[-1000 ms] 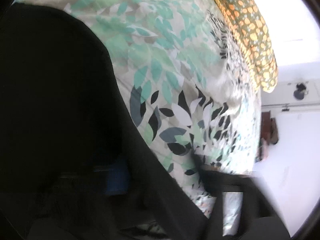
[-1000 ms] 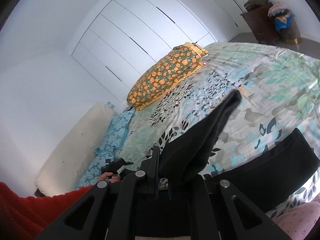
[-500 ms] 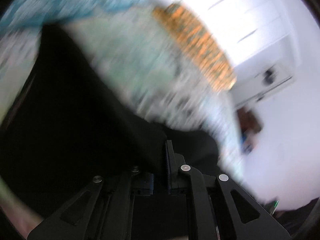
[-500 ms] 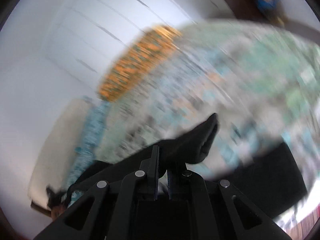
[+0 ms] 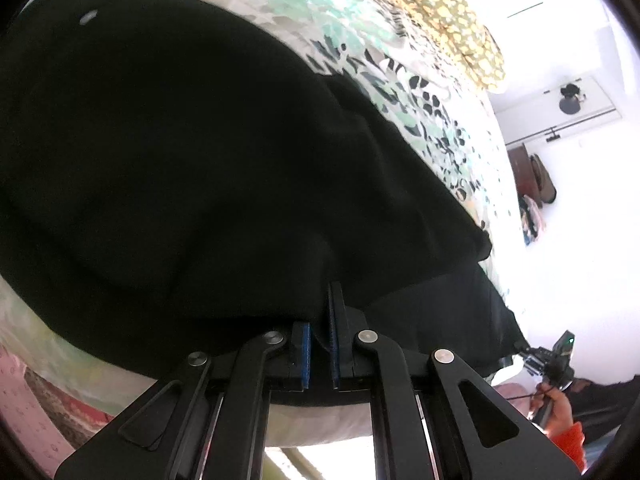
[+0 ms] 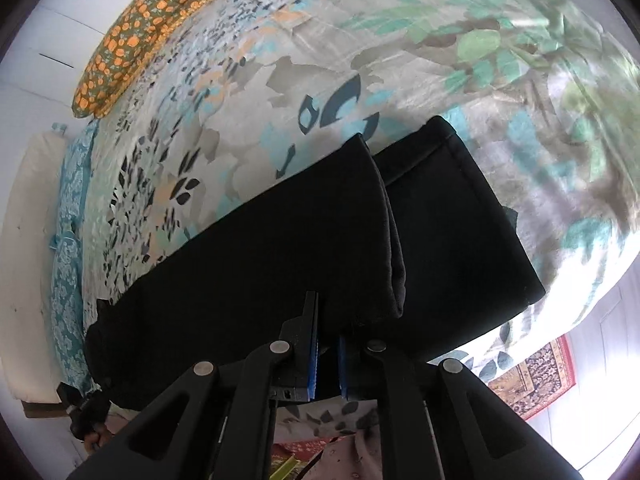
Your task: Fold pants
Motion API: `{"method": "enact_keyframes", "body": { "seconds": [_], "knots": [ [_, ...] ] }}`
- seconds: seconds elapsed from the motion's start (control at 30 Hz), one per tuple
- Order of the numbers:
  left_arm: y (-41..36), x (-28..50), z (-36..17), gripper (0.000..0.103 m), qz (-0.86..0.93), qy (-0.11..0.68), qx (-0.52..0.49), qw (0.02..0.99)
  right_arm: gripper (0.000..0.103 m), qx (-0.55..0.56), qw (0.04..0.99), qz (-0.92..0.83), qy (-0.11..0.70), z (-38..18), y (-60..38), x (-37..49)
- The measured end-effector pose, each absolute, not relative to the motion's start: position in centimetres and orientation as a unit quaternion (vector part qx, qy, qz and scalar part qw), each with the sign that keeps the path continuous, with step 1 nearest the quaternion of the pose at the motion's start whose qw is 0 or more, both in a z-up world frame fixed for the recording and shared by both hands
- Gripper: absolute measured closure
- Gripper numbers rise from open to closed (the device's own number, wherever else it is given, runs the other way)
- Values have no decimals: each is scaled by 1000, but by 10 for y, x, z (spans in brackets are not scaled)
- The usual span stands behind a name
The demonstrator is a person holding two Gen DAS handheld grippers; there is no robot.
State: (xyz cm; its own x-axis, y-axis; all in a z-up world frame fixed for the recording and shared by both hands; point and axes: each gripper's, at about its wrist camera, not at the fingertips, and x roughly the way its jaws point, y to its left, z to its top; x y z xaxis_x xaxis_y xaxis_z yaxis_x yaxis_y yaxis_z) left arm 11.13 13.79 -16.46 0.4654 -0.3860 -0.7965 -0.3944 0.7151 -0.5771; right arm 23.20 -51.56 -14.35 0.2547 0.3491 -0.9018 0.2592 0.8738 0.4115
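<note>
Black pants (image 5: 160, 140) lie across the leafy bedspread (image 5: 400, 72), one leg laid over the other. My left gripper (image 5: 320, 312) is shut on the near edge of the pants, with cloth pinched between its blue pads (image 5: 306, 352). In the right wrist view the upper leg (image 6: 260, 260) rests on the lower leg (image 6: 460, 220), both hems at the far end. My right gripper (image 6: 328, 320) is at the near edge of the upper leg; its jaws are opening, with cloth still between the blue pads (image 6: 313, 364) and draped over the right finger.
An orange-patterned pillow (image 6: 132, 32) lies at the head of the bed by white wardrobe doors. A teal patterned cloth (image 6: 68, 240) runs along the far side. A red rug (image 6: 536, 380) covers the floor past the bed's edge. A hand with an orange sleeve (image 5: 560, 420) holds the other gripper.
Both grippers have come down towards the bed with the pants. The lifted leg now lies flat on the other one. The right jaws have parted a little.
</note>
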Motion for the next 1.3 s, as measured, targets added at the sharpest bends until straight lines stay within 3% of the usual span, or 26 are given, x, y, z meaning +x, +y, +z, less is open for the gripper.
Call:
{"method": "enact_keyframes", "body": {
  "seconds": [0.03,0.1,0.17,0.43,0.53,0.6,0.9,1.3],
  "knots": [
    [137,110,-166,97,3,517,-379,767,79,249,749,34,612,-143,-515,232],
    [139,109,-168,97,1,516,-384,766,33,247,749,47,613,-142,-514,235],
    [140,114,-169,97,0,513,-387,766,28,250,753,61,605,-138,-511,237],
    [143,105,-172,97,2,513,-373,773,28,343,737,93,575,-146,-534,263],
    [142,103,-169,97,4,512,-365,777,39,330,739,64,584,-151,-539,269],
    [141,104,-169,97,7,512,-361,779,91,311,742,42,592,-151,-545,268],
    [106,103,-154,97,-40,535,-304,787,92,123,775,-10,619,-138,-552,250],
    [101,102,-160,97,-54,565,-279,775,92,60,770,-67,631,-149,-553,249]
  ]
}}
